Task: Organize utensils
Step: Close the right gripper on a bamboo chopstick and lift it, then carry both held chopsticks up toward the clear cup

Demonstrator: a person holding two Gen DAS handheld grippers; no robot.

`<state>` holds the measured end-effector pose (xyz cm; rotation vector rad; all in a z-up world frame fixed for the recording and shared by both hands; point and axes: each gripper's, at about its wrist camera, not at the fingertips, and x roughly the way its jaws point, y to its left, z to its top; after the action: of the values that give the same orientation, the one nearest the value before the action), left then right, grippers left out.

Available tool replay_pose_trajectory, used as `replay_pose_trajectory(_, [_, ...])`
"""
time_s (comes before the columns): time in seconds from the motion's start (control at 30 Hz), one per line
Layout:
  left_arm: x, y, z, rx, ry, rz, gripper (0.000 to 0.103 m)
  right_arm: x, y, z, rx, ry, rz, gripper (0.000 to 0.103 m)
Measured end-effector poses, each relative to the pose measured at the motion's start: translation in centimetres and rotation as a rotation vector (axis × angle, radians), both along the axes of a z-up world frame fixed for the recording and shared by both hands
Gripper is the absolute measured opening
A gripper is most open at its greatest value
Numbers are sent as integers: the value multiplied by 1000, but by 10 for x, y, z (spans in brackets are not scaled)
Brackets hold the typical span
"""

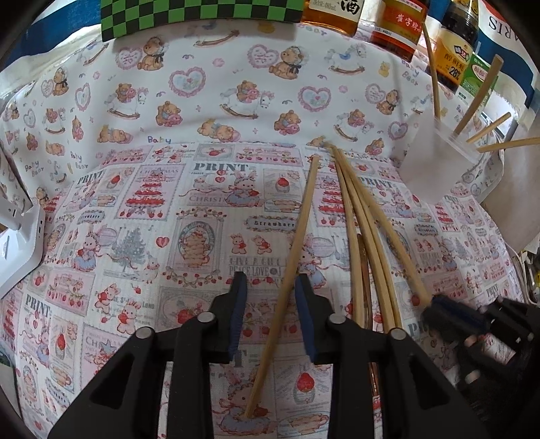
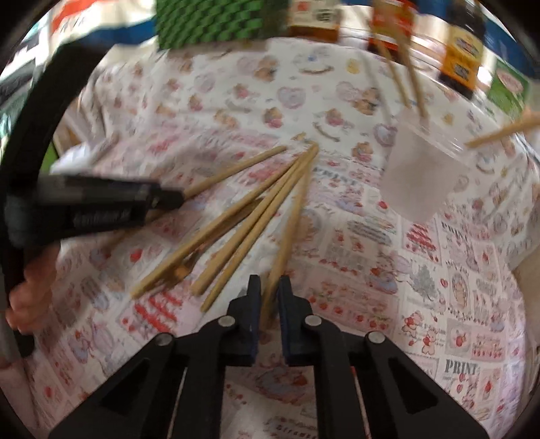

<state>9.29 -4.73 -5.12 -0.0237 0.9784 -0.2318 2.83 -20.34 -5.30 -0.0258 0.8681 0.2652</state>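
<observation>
The left gripper (image 1: 271, 287) hangs low over the printed cloth (image 1: 168, 236), its blue-padded fingers (image 1: 238, 304) spread, with a single bamboo chopstick (image 1: 290, 266) running up between them toward one o'clock; whether either pad touches it cannot be told. Just to its right lies a fan of loose chopsticks (image 1: 364, 243), their far tips bunched at the seam where the teddy-bear cloth (image 1: 236, 94) begins. At two o'clock stands a translucent cup (image 1: 435, 165) with several chopsticks (image 1: 482, 91) sticking out. Sauce bottles (image 1: 398, 27) and a green checkered box (image 1: 202, 13) line the far edge.

The left wrist view shows the right gripper (image 1: 442, 314) at four o'clock, its tip at the end of the outermost chopstick of the fan. The right wrist view, blurred, gives what that one hides: the right gripper (image 2: 269, 293) has its fingers (image 2: 253, 304) drawn nearly together around the near end of one chopstick (image 2: 287, 236), apparently pinching it. It also shows the left gripper (image 2: 162, 197) from outside at nine o'clock and the cup (image 2: 422, 172) at one o'clock.
</observation>
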Motion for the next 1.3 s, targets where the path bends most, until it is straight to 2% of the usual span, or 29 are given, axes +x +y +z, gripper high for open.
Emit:
replay_pose_trajectory(0.07, [1, 3, -1, -52, 19, -16, 6, -2, -11, 12, 66, -47, -22, 7])
replay_pose_trajectory(0.13, [0, 4, 1, -58, 1, -10, 5, -7, -22, 25, 110, -102, -52, 7])
replay_pose_trajectory(0.23, [-8, 1, 14, -36, -94, -6, 3, -13, -31, 38, 145, -168, -82, 6])
replay_pose_trajectory(0.27, [-11, 2, 19, -56, -117, -9, 0, -16, -34, 43, 153, -195, -91, 6])
replay_pose_trajectory(0.43, [-29, 11, 47, -137, -281, -4, 0, -29, -47, 67, 197, -334, -135, 6])
replay_pose_trajectory(0.5, [-31, 16, 54, -165, -301, -1, 0, -36, -51, 75, 201, -382, -147, 6])
replay_pose_trajectory(0.6, [-22, 22, 51, -162, -242, 24, 0, -43, -59, 85, 203, -443, -179, 6])
replay_pose_trajectory(0.7, [-8, 23, 31, -126, -55, -3, 3, -48, -63, 90, 200, -480, -198, 5])
replay_pose_trajectory(0.77, [-3, 25, 23, -128, 18, -4, 3, -47, -64, 91, 198, -476, -204, 5])
replay_pose_trajectory(0.83, [-3, 25, 25, -125, 33, -24, 3, -46, -65, 90, 198, -465, -210, 5])
replay_pose_trajectory(0.93, [-11, 20, 31, -133, 52, -73, 15, -43, -64, 87, 189, -448, -217, 5])
replay_pose_trajectory(1.03, [-16, 5, 31, -39, 45, -85, 16, -42, -63, 85, 186, -440, -217, 5])
replay_pose_trajectory(1.17, [-13, -13, 15, 75, 93, -90, 16, -41, -61, 84, 177, -437, -217, 5])
replay_pose_trajectory(1.27, [-11, -15, 10, 88, 109, -76, 16, -41, -61, 84, 177, -440, -218, 5])
replay_pose_trajectory(1.3, [-11, -13, 9, 85, 113, -67, 13, -41, -62, 84, 178, -440, -220, 5])
